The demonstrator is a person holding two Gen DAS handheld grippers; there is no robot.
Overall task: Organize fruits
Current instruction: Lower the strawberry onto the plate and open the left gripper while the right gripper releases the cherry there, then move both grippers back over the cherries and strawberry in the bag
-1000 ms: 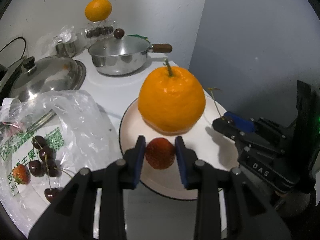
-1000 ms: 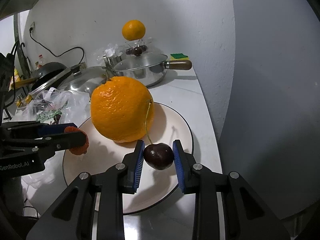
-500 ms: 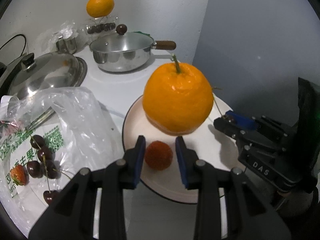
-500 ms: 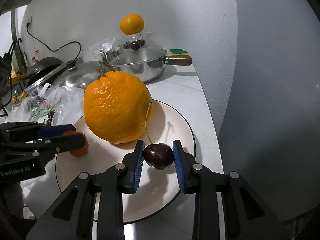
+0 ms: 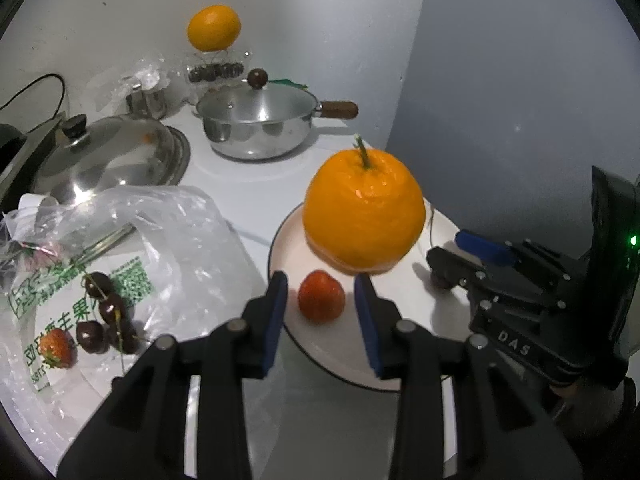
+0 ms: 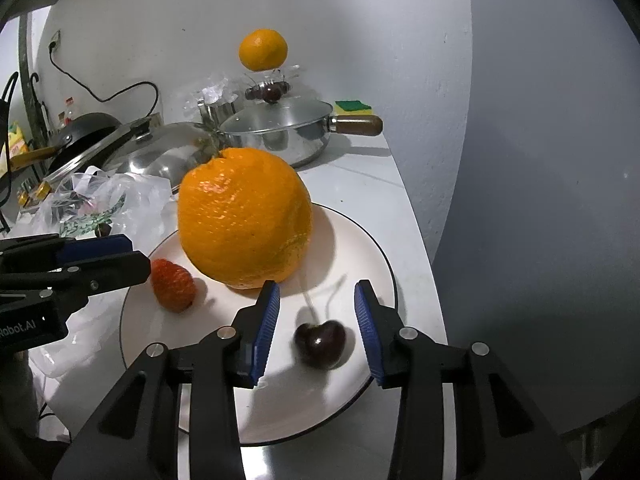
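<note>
two wrist-cam views over a white countertop (image 5: 248, 192) w/ a round white plate with a thin dark rim (image 6: 368, 248) near its right edge. a big orange with a short green stem (image 5: 362, 212) sits upright on the plate's middle.

left gripper (image 5: 321, 312): black fingers w/ blue pads, jaws have just been opening. a red strawberry (image 5: 321, 297) lies on the plate between the pads, gaps on both sides, not gripped. in the right cam the same strawberry (image 6: 173, 285) rests just left of the orange, beside the left gripper's tips.

right gripper (image 6: 316, 318): jaws have just been opening too. a dark red cherry with a thin stem (image 6: 320, 343) lies on the plate between the pads, clear of both, slightly blurred.

left of the plate: a crumpled clear plastic bag with green print (image 5: 120, 264), w/ more dark cherries (image 5: 102, 312) and a 2nd strawberry (image 5: 56, 347) lying at it.

further back: a steel saucepan with a lid and wooden handle (image 5: 260, 120), a domed steel lid (image 5: 108, 156), and a small orange on a clear stand (image 5: 214, 28) by the wall.
</note>
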